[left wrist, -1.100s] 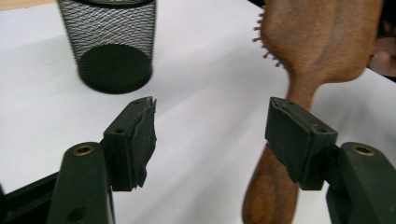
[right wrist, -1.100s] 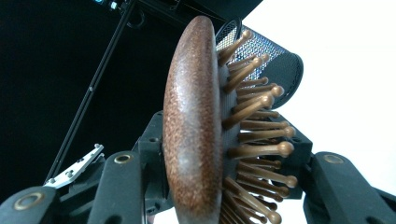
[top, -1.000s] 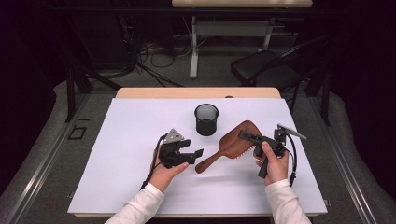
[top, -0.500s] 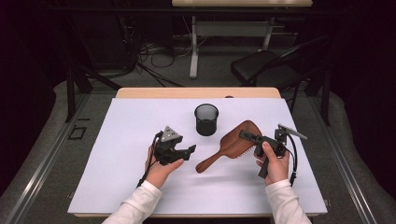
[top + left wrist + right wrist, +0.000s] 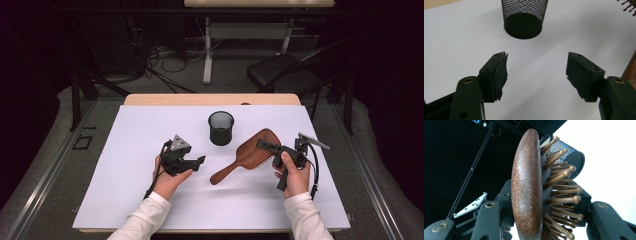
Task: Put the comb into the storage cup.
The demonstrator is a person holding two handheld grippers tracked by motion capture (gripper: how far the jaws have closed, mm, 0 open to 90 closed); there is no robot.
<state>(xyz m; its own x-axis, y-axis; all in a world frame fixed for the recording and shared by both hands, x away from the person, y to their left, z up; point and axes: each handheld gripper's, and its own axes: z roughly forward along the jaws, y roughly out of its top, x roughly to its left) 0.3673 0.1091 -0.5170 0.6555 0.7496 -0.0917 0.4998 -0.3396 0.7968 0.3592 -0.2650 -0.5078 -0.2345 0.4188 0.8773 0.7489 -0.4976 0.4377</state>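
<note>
The right gripper [image 5: 265, 145] is clamped on the head of the wooden hairbrush [image 5: 250, 154], one jaw on its smooth back and the other among the bristles, with the handle angled down toward the white table [image 5: 125, 200]. The left gripper [image 5: 199, 161] is half open and empty, beside the handle. The pickup looks done; the black mesh cup [image 5: 221, 128] behind stands empty, probably its destination. Compared with a second ago, the left gripper sits slightly farther from the brush.
</note>
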